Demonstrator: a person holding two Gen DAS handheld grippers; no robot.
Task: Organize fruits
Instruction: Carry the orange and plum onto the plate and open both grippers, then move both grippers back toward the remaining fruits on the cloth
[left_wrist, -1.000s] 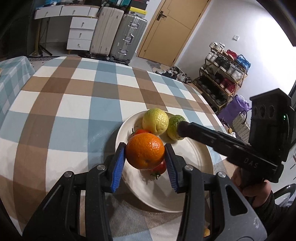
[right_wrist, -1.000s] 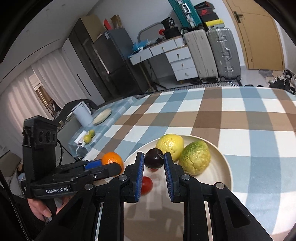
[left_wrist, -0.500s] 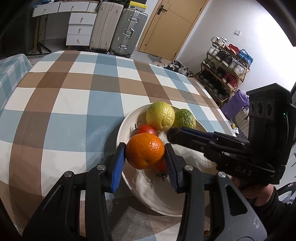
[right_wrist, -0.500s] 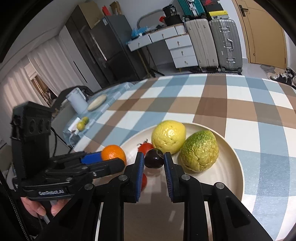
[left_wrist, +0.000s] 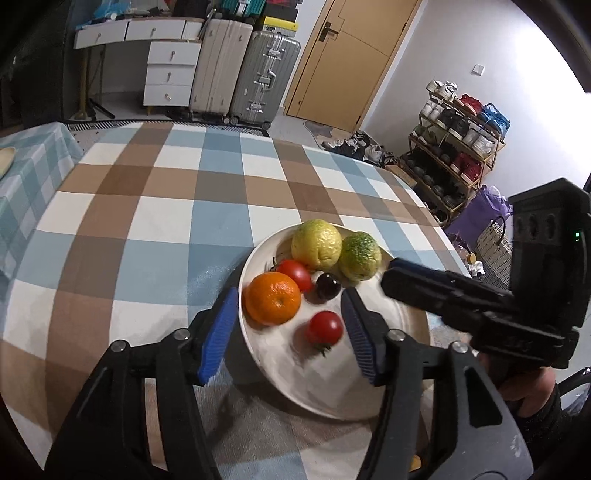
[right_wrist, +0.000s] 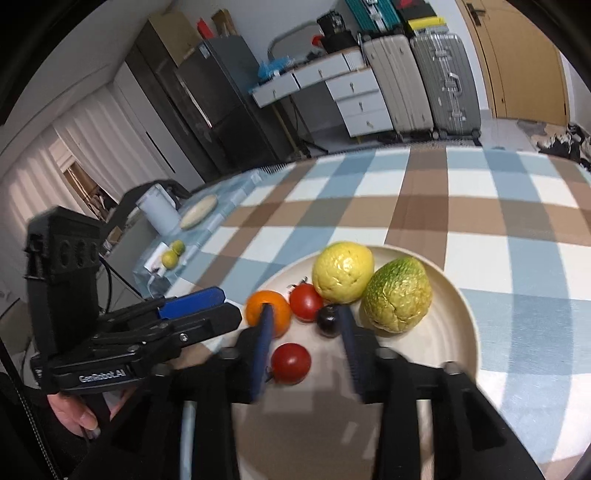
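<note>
Our left tongs (left_wrist: 288, 332) are opening, pads clear of the orange (left_wrist: 273, 302) lying on the plate (left_wrist: 402, 314) just ahead of the left pad. Our right tongs (right_wrist: 304, 347) are opening too; the dark plum (right_wrist: 328, 320) sits between the blurred tips, apparently untouched. The left pad hides part of the orange.

A lived-in home: suitcases (left_wrist: 243, 70) by a door (left_wrist: 347, 55), a shoe rack (left_wrist: 458, 147), a checked tablecloth (left_wrist: 147, 206).

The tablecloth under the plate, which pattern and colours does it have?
The tablecloth is checked in blue, brown and white; the left wrist view shows it best.
</note>
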